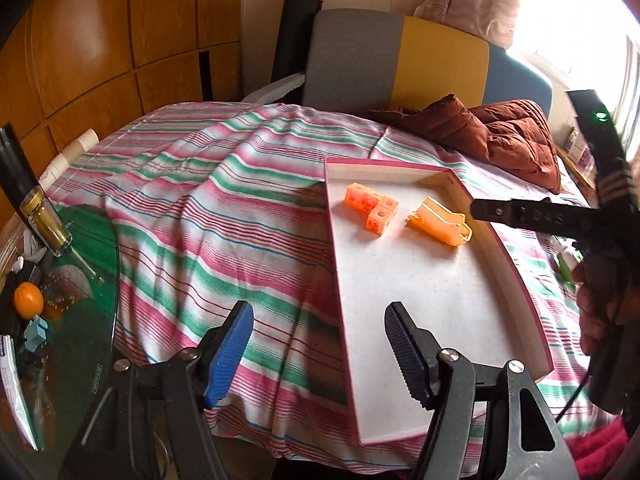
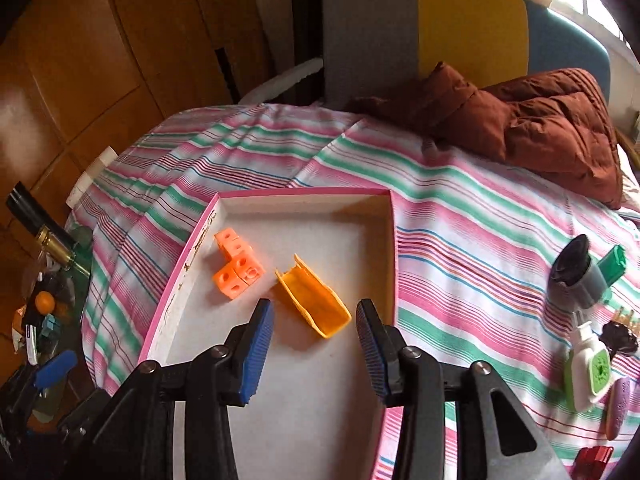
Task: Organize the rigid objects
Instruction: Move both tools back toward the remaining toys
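Observation:
A pink-edged white tray [image 1: 432,292] [image 2: 192,252] lies on the striped bedcover. In it are an orange cluster of linked cubes [image 1: 372,209] [image 2: 236,266] and a yellow-orange scoop-shaped plastic piece [image 1: 438,222] [image 2: 316,304]. My right gripper [image 2: 316,336] is open and empty, just above the near end of the scoop piece; it also shows in the left wrist view [image 1: 520,216]. My left gripper [image 1: 320,344] is open and empty over the tray's near left edge.
Loose objects lie on the cover right of the tray: a grey-black cylinder with a green part [image 2: 580,276], a white-green device [image 2: 588,368], a purple piece [image 2: 618,404], a red piece [image 2: 592,460]. A brown quilted jacket [image 2: 540,128] lies behind. A glass side table [image 1: 80,280] with a bottle and an orange stands at the left.

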`<state>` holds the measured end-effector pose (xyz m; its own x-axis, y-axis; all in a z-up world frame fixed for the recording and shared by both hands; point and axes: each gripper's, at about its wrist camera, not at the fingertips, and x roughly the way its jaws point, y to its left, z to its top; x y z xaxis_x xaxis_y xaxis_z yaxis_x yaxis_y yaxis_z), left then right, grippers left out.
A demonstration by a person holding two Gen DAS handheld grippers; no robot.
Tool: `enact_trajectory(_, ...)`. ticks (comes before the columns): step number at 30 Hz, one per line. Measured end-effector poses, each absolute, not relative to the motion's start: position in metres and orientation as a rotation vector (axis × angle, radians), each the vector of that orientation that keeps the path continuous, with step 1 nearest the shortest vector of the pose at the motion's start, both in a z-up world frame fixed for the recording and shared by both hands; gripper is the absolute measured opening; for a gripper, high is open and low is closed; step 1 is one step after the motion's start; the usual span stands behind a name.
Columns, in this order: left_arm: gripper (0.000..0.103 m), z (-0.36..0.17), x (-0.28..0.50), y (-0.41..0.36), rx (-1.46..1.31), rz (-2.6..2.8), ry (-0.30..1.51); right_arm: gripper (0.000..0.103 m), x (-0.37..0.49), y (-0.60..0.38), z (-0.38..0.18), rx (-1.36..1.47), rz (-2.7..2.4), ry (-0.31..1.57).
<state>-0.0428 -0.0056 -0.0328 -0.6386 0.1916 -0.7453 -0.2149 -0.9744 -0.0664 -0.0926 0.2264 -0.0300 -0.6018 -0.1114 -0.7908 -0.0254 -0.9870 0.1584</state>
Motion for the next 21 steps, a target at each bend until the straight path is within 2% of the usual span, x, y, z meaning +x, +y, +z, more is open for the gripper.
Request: enact_trajectory(21, 0.069, -0.019, -0.028, 0.031, -1.140, 2.608, 0.170, 0.043, -0.010, 0.306, -0.006, 1.290, -2.994, -0.197)
